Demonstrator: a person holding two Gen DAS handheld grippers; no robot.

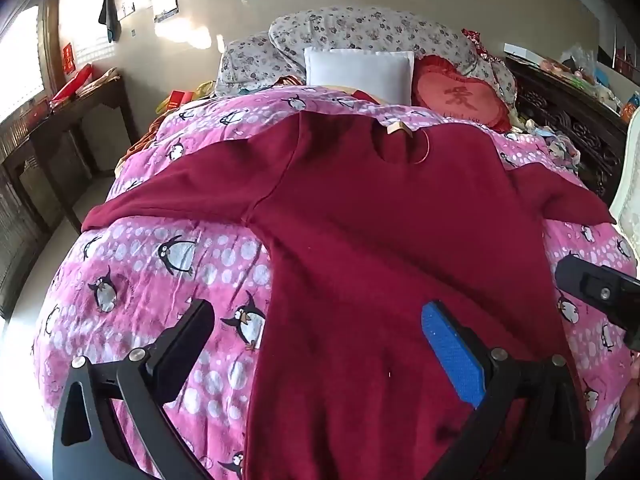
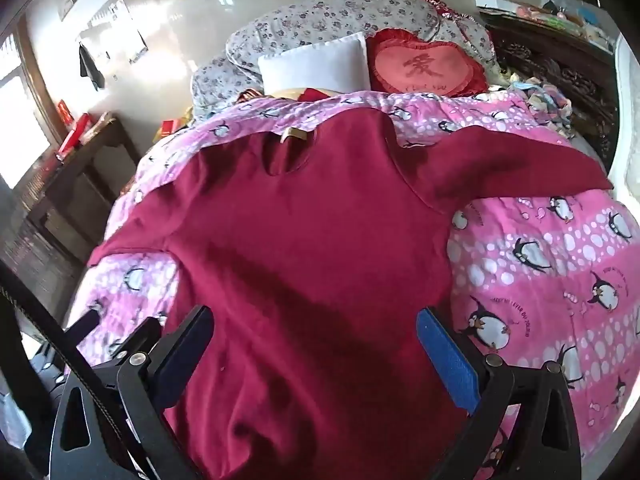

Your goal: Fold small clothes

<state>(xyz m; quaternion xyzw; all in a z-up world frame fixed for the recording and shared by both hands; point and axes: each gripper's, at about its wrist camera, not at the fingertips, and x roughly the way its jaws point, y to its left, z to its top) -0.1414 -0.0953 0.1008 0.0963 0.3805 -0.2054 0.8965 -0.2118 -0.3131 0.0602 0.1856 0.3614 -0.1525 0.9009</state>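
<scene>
A dark red long-sleeved top (image 1: 360,216) lies flat and spread out on a pink penguin-print quilt (image 1: 152,264), neck away from me, both sleeves stretched out sideways. My left gripper (image 1: 316,344) is open above the top's lower left edge, empty. The top (image 2: 304,240) fills the right wrist view too. My right gripper (image 2: 316,344) is open above its lower body, empty. The right gripper's black tip (image 1: 596,288) shows at the right edge of the left wrist view.
A white pillow (image 1: 360,72), a red heart cushion (image 1: 460,96) and a floral duvet (image 1: 360,28) lie at the bed's head. A dark carved cabinet (image 1: 568,112) stands at the right, a dark side table (image 1: 68,120) at the left.
</scene>
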